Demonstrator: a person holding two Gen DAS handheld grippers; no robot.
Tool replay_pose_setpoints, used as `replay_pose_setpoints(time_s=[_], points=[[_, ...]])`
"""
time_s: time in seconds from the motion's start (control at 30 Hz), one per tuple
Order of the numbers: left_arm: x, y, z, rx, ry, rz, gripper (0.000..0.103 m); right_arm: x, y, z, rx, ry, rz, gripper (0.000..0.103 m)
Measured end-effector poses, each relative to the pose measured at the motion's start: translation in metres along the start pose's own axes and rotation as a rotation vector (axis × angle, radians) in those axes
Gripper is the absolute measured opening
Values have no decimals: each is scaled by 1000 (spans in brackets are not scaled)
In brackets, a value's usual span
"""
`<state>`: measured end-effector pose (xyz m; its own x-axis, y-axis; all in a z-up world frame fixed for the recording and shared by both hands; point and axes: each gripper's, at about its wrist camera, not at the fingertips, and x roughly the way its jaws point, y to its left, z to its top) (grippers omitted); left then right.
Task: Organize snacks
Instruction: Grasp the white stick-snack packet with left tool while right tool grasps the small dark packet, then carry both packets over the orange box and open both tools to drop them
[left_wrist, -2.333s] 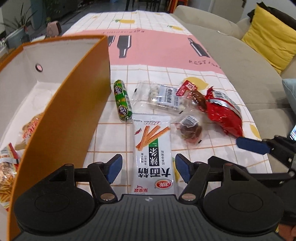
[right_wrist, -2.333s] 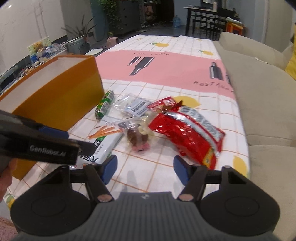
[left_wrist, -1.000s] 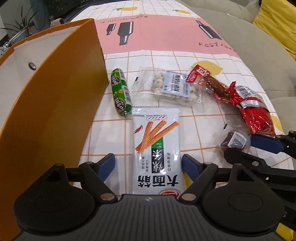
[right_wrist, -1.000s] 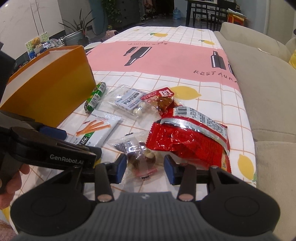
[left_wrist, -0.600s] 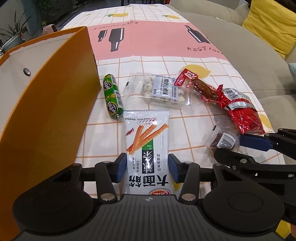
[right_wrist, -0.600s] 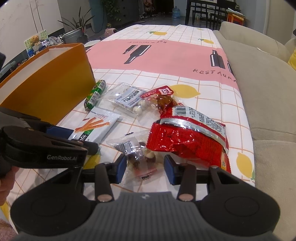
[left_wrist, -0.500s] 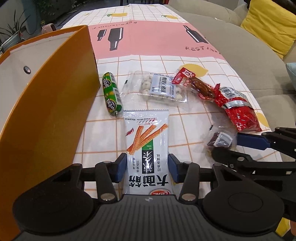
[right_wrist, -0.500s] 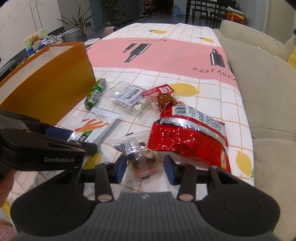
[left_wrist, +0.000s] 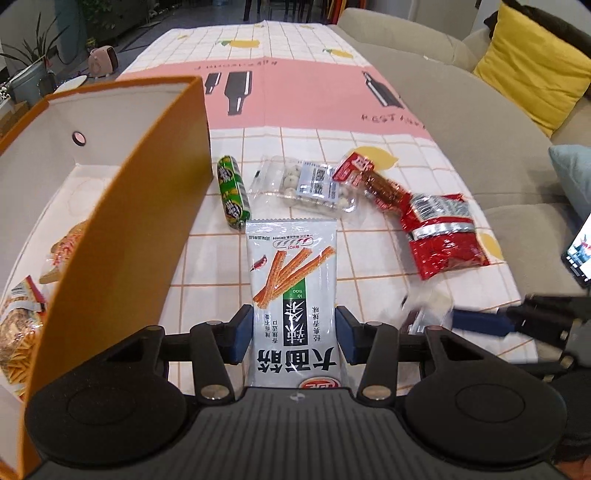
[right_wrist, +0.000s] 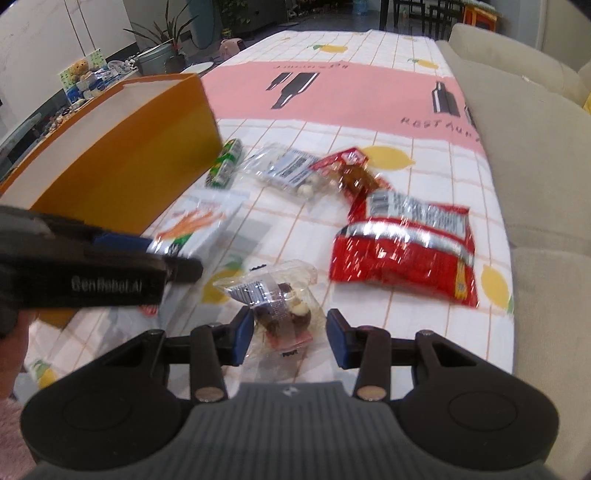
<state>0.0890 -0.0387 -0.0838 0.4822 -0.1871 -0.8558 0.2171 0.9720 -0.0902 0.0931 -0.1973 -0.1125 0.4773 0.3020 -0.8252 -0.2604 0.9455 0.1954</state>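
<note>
Item one: white spicy-stick packet (left_wrist: 293, 295), held by our left gripper (left_wrist: 293, 334). Its long axis runs near to far, straight out along the fingers. The jaws are narrowed onto its two long edges at the near end, and the far end reaches out over the checked tablecloth (left_wrist: 373, 122). It appears lifted, though we cannot tell for certain.

Item two: clear packet of brown sweets (right_wrist: 275, 301), between the blue pads of our right gripper (right_wrist: 290, 338). The jaws are narrowed to its sides, apparently pinching the crinkled wrapper. The packet is blurred and small, with no clear long axis.

Destination: orange box (left_wrist: 122, 206), open-topped, on the left of the scene, snacks already inside at its near end. Its right wall stands just left of the left gripper, so we judge the white packet has the shorter path: up over that wall and leftward. The right gripper lies well to the right, with the left tool between it and the box.

Remaining on the cloth, far of both jaws: green sausage roll (left_wrist: 232, 192) beside the box wall, clear bag of pale balls (left_wrist: 306, 184), red-labelled dark snack (left_wrist: 373, 181), red foil bag (left_wrist: 443, 236) on the right.
</note>
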Motion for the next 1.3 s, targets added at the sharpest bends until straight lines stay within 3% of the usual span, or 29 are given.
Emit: replay_pose_setpoints(time_s=[0.37,0.9,1.13,1.3], points=[[-53,4,3,-25,-89,-25,53,-35,24,-7,-43,-52,21,41],[-106,58,37,-85,-227,36,53,-71,62,52,-54,-230,72,40],[-113,95,58,-80,-228,92,53,-63,103,88,-154,-259,110,40],[-100,121,70,-70,-171,137,53,-44,134,114,-250,-237,118,40]])
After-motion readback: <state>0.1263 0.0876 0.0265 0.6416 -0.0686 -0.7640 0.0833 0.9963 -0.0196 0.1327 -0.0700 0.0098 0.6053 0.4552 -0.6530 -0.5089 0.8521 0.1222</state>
